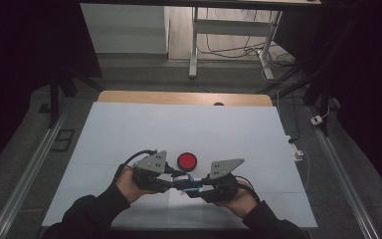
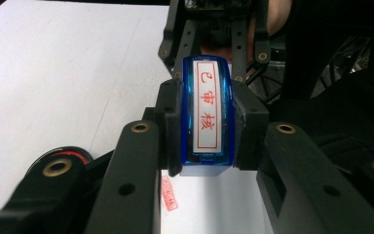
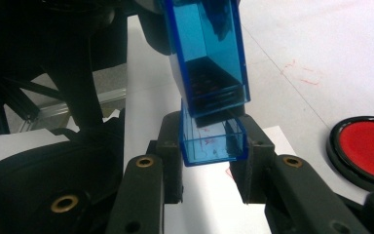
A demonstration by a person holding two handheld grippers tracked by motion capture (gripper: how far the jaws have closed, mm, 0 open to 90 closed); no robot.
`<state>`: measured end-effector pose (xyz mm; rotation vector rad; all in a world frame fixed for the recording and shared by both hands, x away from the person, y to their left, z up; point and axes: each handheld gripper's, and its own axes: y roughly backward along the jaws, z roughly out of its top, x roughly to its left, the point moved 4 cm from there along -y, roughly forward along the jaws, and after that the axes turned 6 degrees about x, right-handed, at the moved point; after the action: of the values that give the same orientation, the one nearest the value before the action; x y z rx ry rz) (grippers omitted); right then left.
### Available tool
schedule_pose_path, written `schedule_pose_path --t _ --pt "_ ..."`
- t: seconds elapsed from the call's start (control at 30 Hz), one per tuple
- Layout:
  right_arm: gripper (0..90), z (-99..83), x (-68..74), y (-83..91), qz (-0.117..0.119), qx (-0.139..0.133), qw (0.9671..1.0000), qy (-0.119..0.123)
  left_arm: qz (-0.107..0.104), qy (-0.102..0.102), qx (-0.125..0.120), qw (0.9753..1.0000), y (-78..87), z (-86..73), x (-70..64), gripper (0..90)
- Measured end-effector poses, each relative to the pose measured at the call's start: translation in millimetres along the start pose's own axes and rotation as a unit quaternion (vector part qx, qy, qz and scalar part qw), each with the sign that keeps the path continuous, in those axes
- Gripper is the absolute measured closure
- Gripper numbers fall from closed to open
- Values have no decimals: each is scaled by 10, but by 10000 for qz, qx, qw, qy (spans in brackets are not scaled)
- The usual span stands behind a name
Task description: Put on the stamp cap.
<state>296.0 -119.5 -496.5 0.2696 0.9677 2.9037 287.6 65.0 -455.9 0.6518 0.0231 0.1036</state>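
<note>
Near the table's front edge the left gripper [image 2: 207, 126] pinches a blue stamp [image 2: 207, 109], red characters on its white label seen in its own view. The right gripper [image 3: 213, 146] pinches the stamp's clear blue cap [image 3: 213, 141] just under the stamp body, which hangs in front of it. A small red print [image 2: 169, 193] marks the white sheet [image 1: 179, 132] below. Just beyond sits a red ink pad [image 1: 187, 161], partly hidden by the left jaw in the left gripper view
</note>
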Motion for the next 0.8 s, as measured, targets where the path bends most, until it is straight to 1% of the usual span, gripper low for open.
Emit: schedule_pose_path --t 0.17,0.23,0.27,0.33,0.4,0.47,0.53,0.73,0.8 --pt "679 16 18 -16 63 -33 10000 23 -93 -58 -83 9999 1 7 -15 699" --pt "679 19 25 -15 109 -46 9999 36 -160 -84 -117 9998 5 9 -20 699" --pt "679 24 28 -12 123 -71 9999 54 -157 -99 -126 9997 5 10 -23 699" --pt "679 28 34 -7 119 -39 9999 97 -177 -106 -142 9997 9 12 -25 699" --pt "679 30 39 -8 132 -62 9999 89 -197 -123 -148 9996 10 10 -25 700" --pt "679 33 47 -7 193 -82 9997 118 -249 -156 -169 9994 6 10 -32 699" --pt "680 44 61 -7 236 -108 9995 168 -255 -204 -145 9994 -5 10 -43 699" --pt "682 50 62 3 258 -123 9994 207 -290 -179 -214 9992 0 7 -38 700" --pt "683 53 63 12 312 -179 9992 182 -316 -133 -272 9990 7 9 -34 700"
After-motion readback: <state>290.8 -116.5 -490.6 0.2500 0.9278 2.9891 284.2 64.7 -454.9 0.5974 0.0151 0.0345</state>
